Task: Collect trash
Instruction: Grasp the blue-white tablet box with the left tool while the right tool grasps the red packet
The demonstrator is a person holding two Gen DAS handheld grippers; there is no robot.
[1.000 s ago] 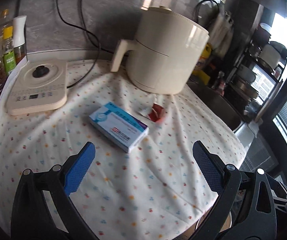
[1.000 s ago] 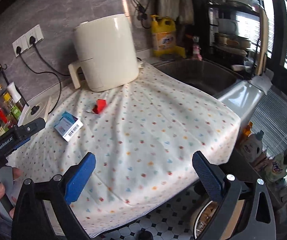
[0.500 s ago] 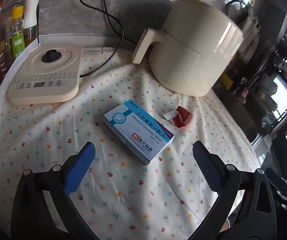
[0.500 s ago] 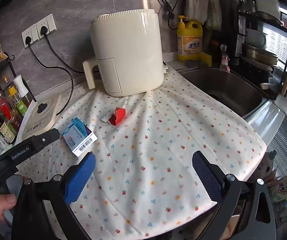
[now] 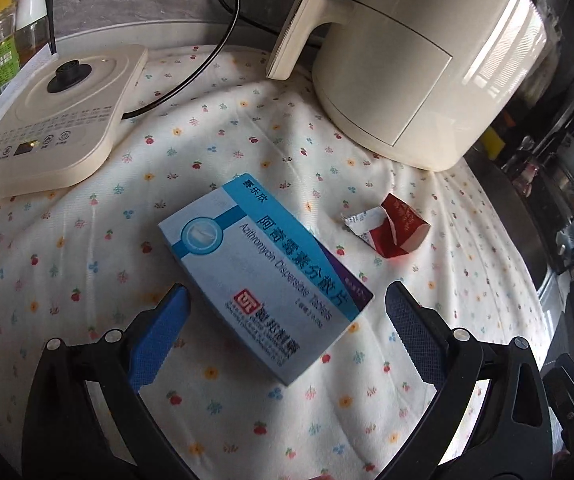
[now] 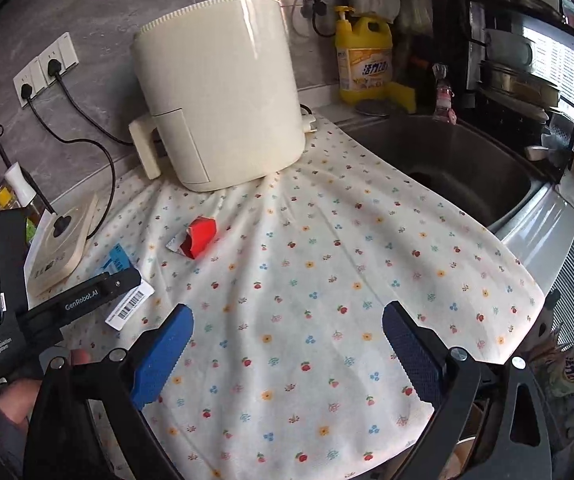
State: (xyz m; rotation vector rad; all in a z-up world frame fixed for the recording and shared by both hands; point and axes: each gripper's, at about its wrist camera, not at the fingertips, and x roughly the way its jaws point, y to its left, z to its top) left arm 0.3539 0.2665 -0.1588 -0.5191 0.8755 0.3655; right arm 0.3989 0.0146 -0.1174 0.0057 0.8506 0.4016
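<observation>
Left tongs (image 5: 285, 320) spread wide and low over the cloth-covered surface (image 5: 247, 420), their blue pads flanking the near end of the medicine box (image 5: 263, 276) without touching it — a stance that suits a grasp across the box's width. The box lies flat and diagonal near the middle of the surface, toward its left edge. A crumpled red wrapper (image 5: 395, 232) rests just beyond it, before the cream air fryer (image 5: 419, 64) at the back edge. Right tongs (image 6: 287, 344) also stand apart and empty above the front edge — probably held clear while the left side works. The kettle base (image 5: 51, 120) occupies the back left corner.
</observation>
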